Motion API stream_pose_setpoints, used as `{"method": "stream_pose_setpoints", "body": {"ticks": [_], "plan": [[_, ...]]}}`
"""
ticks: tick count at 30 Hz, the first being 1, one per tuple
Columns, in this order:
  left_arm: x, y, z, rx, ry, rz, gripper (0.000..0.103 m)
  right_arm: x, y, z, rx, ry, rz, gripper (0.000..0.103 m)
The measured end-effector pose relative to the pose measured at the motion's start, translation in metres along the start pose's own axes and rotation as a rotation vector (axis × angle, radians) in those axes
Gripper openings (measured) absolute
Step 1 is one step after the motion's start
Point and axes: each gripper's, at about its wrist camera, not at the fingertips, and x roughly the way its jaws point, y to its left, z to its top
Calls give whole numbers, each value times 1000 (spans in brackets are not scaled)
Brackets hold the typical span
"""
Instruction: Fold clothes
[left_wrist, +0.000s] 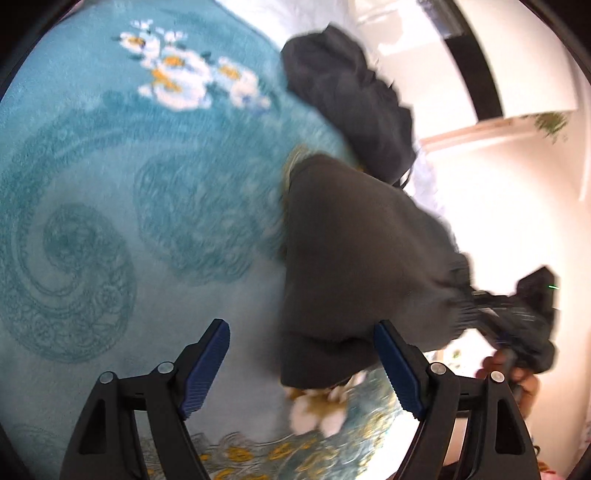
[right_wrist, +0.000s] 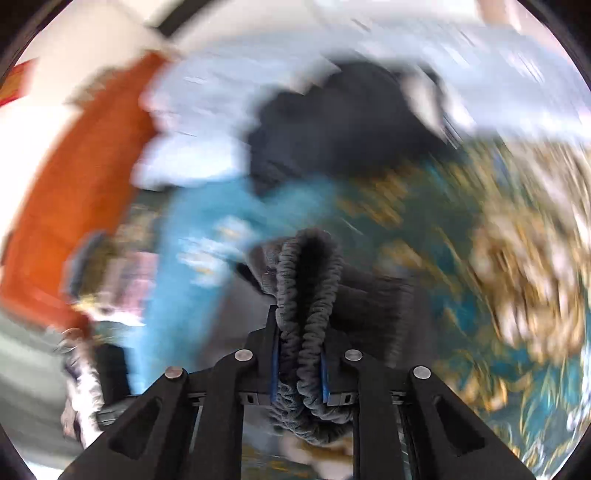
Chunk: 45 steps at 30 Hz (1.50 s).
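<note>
Waistband (right_wrist: 308, 306) pinched in right tongs (right_wrist: 300, 328); left tongs (left_wrist: 301, 334) spread.

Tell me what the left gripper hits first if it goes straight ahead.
Probably the teal blanket: the open left gripper points at bare blanket, with the grey garment just beside its right finger. Blur leaves depth unclear.

The left gripper (left_wrist: 303, 373) hangs low with its blue-padded fingers (left_wrist: 205, 373) spread wide, nothing between them. Off to its right, the right gripper (right_wrist: 300, 354) has its jaws pinched nearly together on a bunched, ribbed edge of grey cloth (right_wrist: 308, 295), and the person's bare hand (left_wrist: 517, 373) grips its handle.
</note>
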Motion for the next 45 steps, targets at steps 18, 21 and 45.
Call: {"method": "stream_pose_setpoints", "body": {"ticks": [18,21,45], "plan": [[-10,-5,-3,43,-18,97,84,35,-45,-2,127,34,79,21],[-16,0,1,0,-43,107,83,31,-53,-3,178,27,137,29],[38,-68,22,232,-79,72,81,28,3,-15,-167,2,-6,43]]}}
